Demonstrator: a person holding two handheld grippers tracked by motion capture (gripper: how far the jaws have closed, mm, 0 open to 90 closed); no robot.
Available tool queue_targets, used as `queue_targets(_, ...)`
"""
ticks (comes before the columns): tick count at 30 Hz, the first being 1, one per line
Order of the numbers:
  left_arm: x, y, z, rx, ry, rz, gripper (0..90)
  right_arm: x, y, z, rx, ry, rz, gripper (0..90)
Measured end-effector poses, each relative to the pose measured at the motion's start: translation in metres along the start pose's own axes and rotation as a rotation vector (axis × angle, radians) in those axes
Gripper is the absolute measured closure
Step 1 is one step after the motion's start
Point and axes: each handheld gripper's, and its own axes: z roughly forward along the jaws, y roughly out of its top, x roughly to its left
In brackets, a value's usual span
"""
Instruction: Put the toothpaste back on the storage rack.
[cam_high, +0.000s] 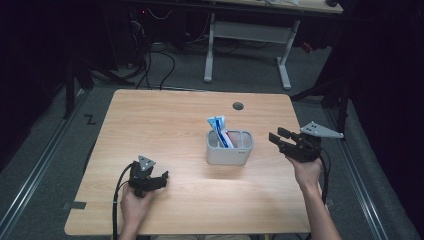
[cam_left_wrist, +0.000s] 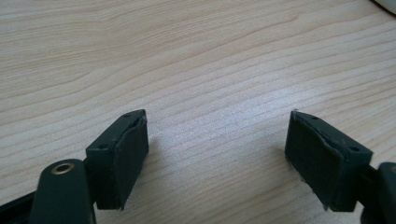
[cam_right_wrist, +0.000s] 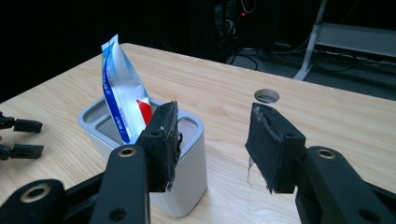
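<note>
Grey two-compartment holder (cam_high: 229, 149) near mid-table on the wooden table (cam_high: 165, 125), toothpaste tube (cam_high: 219, 129) upright and leaning in its left compartment. Right gripper (cam_high: 276, 139) just beside holder's right side, jaws apart, nothing between. Left gripper (cam_high: 161, 180) resting low near front-left of table, well apart from holder, jaws wide over bare wood, empty.
</note>
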Motion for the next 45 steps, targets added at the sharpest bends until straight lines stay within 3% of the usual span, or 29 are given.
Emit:
queue_targets(17, 0.0, 0.0, 0.0, 0.0, 0.0, 0.0, 21.8, -0.011, -0.016, -0.015, -0.012, -0.027, 0.044, 53.2)
queue_targets(45, 0.0, 0.0, 0.0, 0.0, 0.0, 0.0, 21.8, -0.016, -0.04, -0.017, 0.008, -0.048, 0.076, 54.1)
